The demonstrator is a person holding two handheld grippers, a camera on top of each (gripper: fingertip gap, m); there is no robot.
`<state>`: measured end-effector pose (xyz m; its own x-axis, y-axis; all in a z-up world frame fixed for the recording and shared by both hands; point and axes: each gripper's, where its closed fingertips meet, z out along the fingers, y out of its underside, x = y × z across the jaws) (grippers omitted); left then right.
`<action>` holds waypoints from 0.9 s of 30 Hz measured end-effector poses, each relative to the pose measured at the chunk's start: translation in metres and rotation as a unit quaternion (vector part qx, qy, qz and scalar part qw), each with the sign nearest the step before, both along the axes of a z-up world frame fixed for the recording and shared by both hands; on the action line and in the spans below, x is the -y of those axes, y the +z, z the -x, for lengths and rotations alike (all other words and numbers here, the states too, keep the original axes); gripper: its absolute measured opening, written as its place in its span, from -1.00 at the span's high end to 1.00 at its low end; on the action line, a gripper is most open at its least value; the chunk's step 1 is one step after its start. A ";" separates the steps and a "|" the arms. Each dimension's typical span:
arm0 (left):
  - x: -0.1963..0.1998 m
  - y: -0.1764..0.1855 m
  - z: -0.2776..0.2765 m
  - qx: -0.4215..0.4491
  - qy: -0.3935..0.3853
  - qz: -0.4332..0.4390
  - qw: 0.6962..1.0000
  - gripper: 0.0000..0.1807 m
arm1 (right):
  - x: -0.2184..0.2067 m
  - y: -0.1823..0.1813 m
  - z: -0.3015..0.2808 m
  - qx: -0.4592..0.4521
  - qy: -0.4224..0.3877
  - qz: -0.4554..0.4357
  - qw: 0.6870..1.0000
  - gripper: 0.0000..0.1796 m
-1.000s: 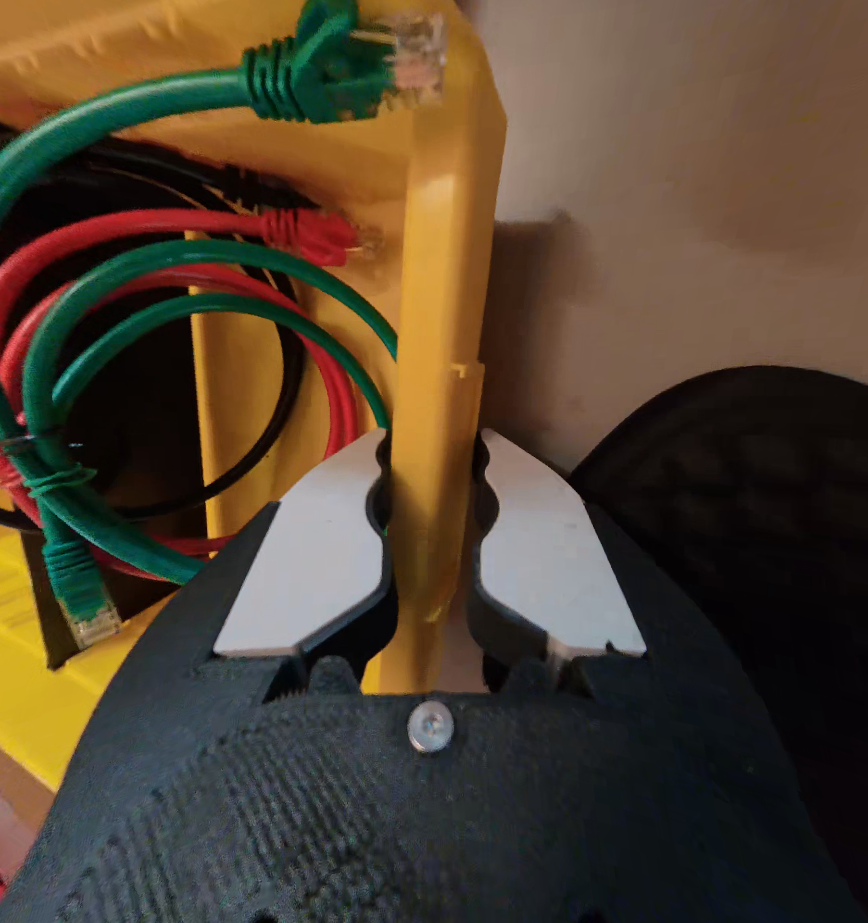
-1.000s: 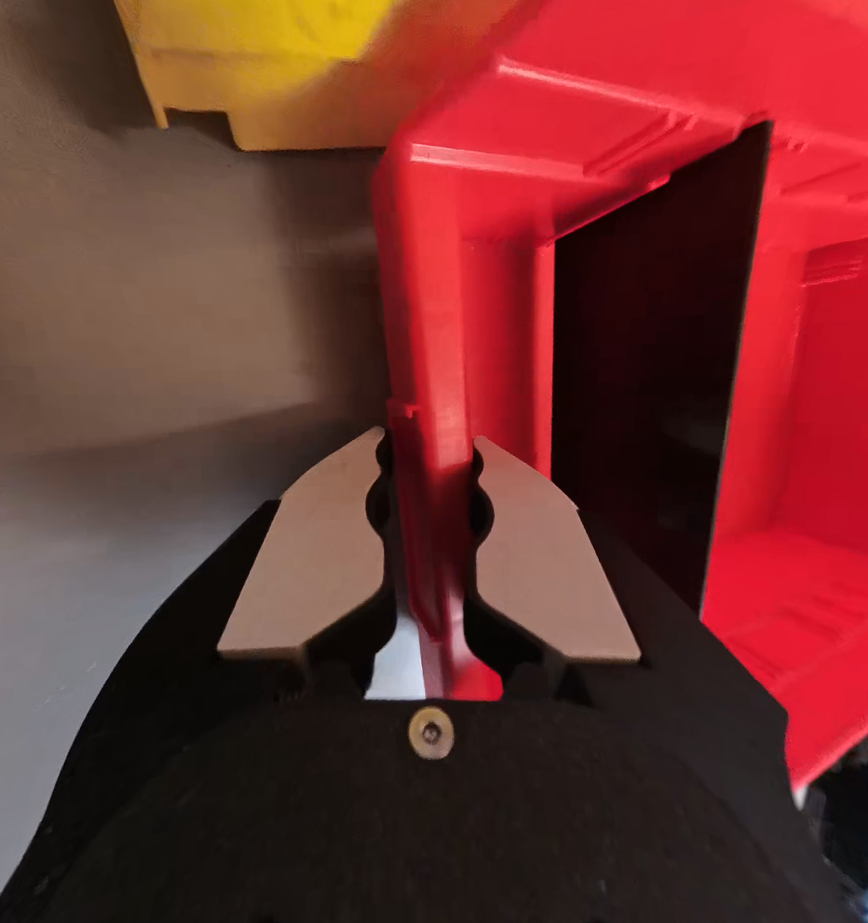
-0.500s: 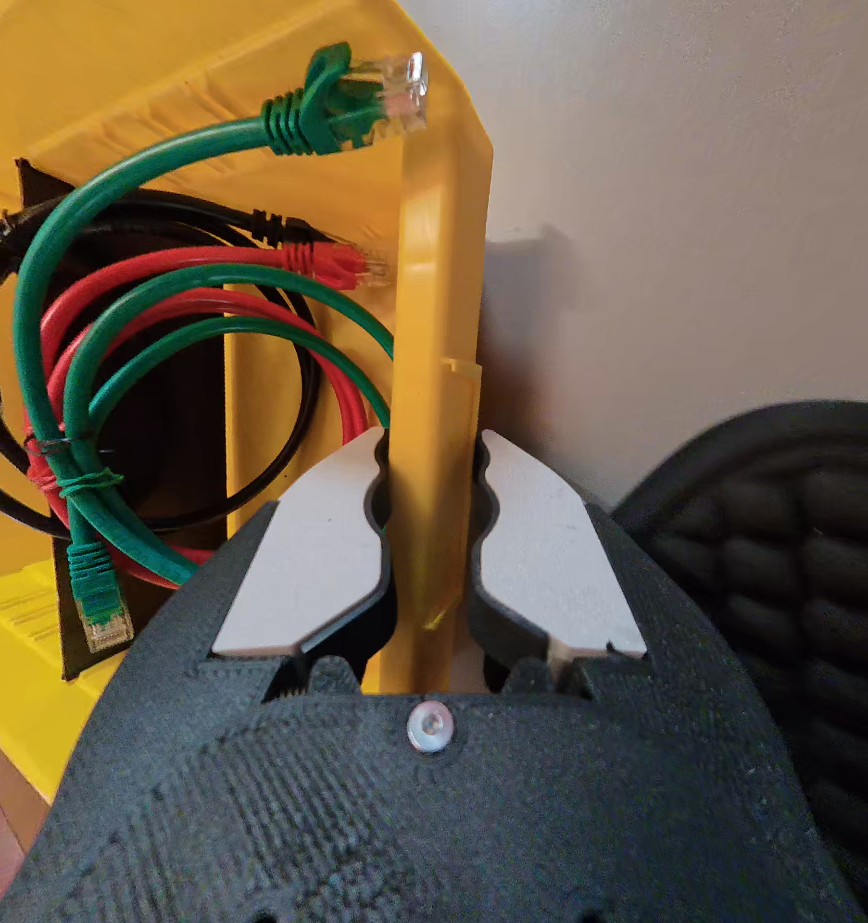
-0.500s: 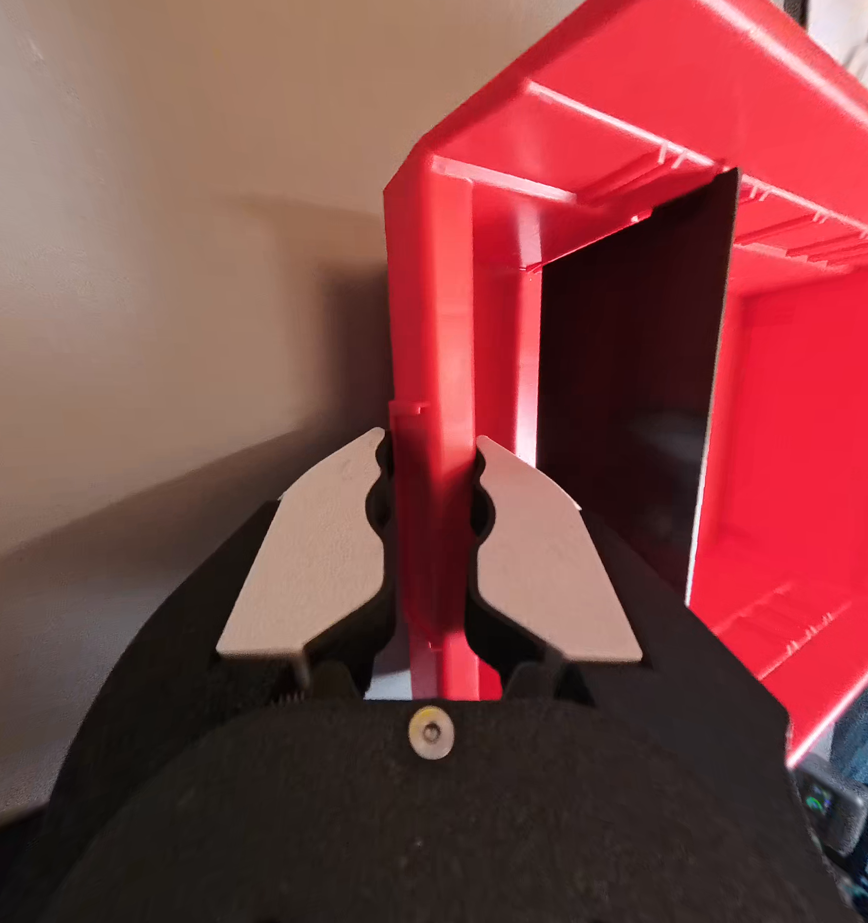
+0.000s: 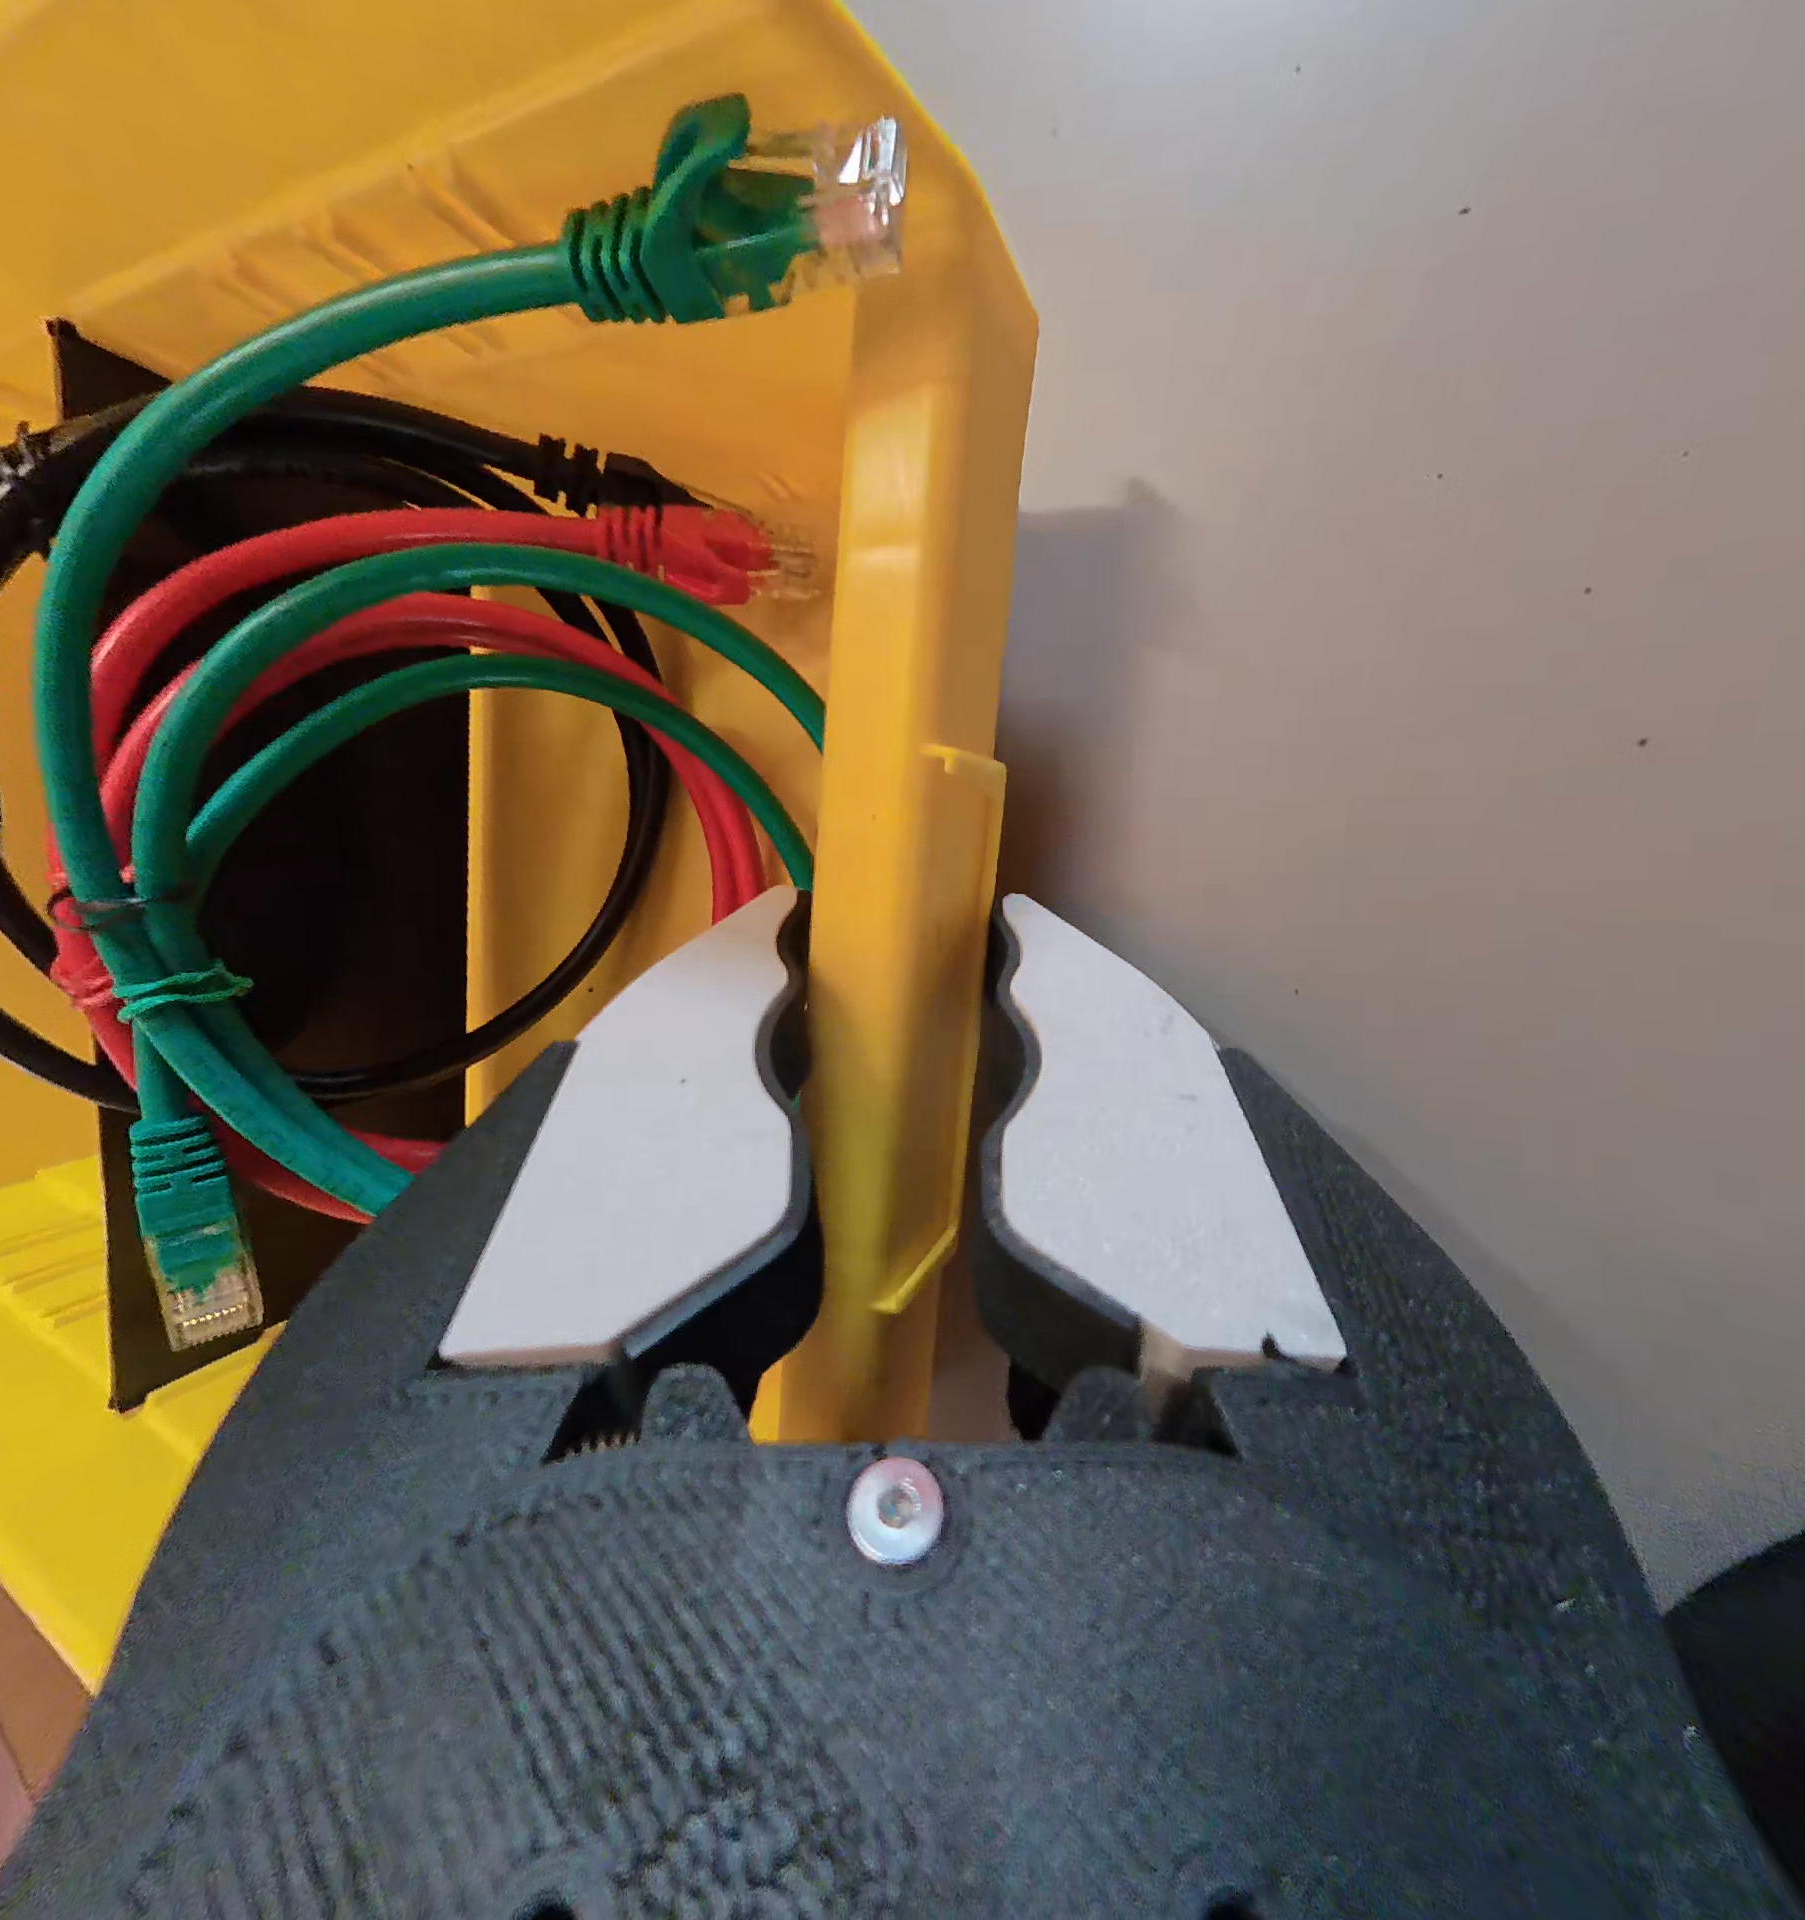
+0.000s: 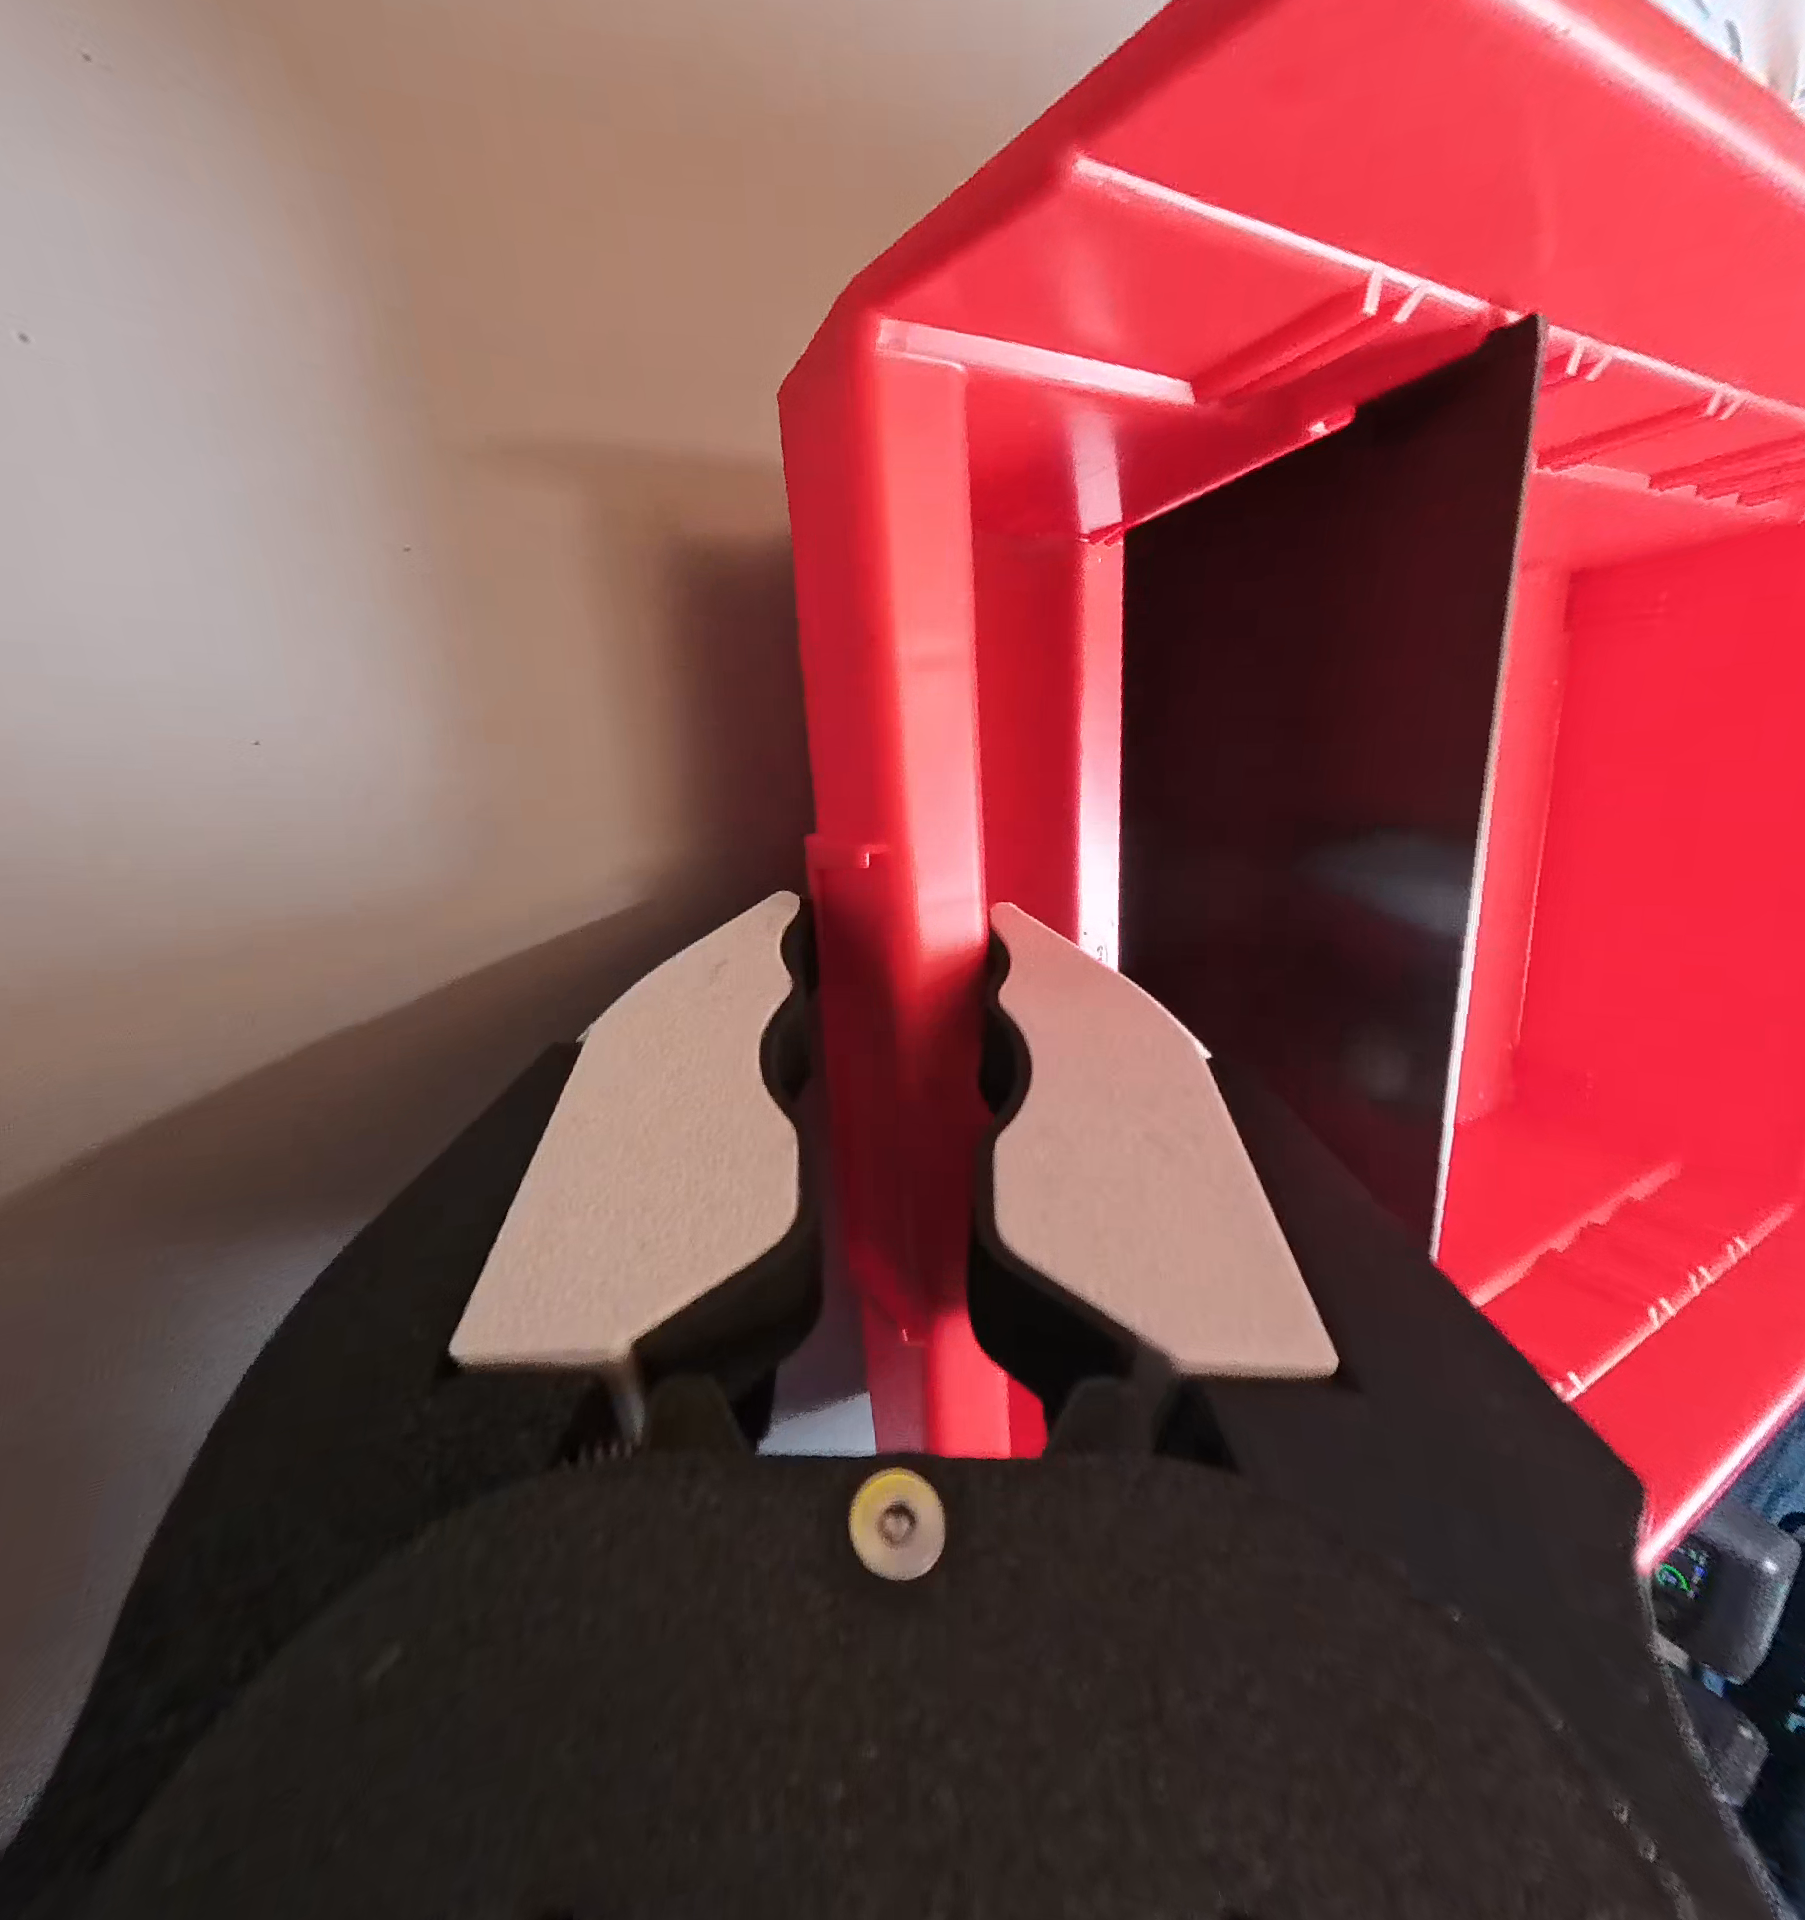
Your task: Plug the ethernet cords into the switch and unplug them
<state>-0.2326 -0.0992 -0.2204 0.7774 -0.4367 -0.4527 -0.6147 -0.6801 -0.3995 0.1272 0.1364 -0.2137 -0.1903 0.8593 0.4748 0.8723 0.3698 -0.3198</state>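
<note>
My left gripper point(image 5: 898, 925) is shut on the rim of a yellow bin point(image 5: 908, 644) and holds it in the air, tipped on edge. Inside the bin lie coiled ethernet cords: a green cord point(image 5: 285, 343) with a clear plug point(image 5: 836, 208) at the top, a red cord point(image 5: 378, 551) and a black cord point(image 5: 378, 416). A black divider point(image 5: 358, 914) stands behind them. My right gripper point(image 6: 896, 925) is shut on the rim of a red bin point(image 6: 877, 623), also tipped on edge, with a black divider point(image 6: 1303, 831) inside. No switch is in view.
A pale wall point(image 5: 1449, 520) fills the background of both views. A black padded chair part point(image 5: 1771, 1704) shows at the lower right of the left view. Dark gear with a small lit screen point(image 6: 1677, 1590) sits under the red bin at lower right. The left gripper's tips are roughly 45 cm from the right gripper's.
Both bins have been carried and turned against the wall. The black chair has slid down and right out of the left view. The yellow bin has left the right view.
</note>
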 end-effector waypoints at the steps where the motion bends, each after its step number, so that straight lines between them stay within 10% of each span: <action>1: -0.001 0.000 0.001 0.000 0.001 -0.001 1.000 0.65 | -0.001 0.000 0.000 -0.003 -0.001 0.000 1.000 0.67; 9: 0.001 0.030 -0.004 0.045 0.014 -0.074 0.996 0.56 | 0.021 0.043 0.017 -0.165 -0.010 0.059 0.985 0.45; 18: -0.018 0.138 0.049 0.248 0.154 -0.308 0.906 0.53 | 0.027 0.123 0.026 -0.518 -0.068 0.139 0.841 0.41; 27: -0.076 0.143 0.168 0.308 0.343 -0.221 0.859 0.36 | 0.023 0.121 0.025 -0.552 -0.088 0.122 0.820 0.31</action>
<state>-0.4008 -0.0231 -0.0772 0.9347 0.3298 0.1328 0.2912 -0.4960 -0.8180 0.1020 0.1131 -0.0928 0.3770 0.9224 0.0838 0.0347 0.0763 -0.9965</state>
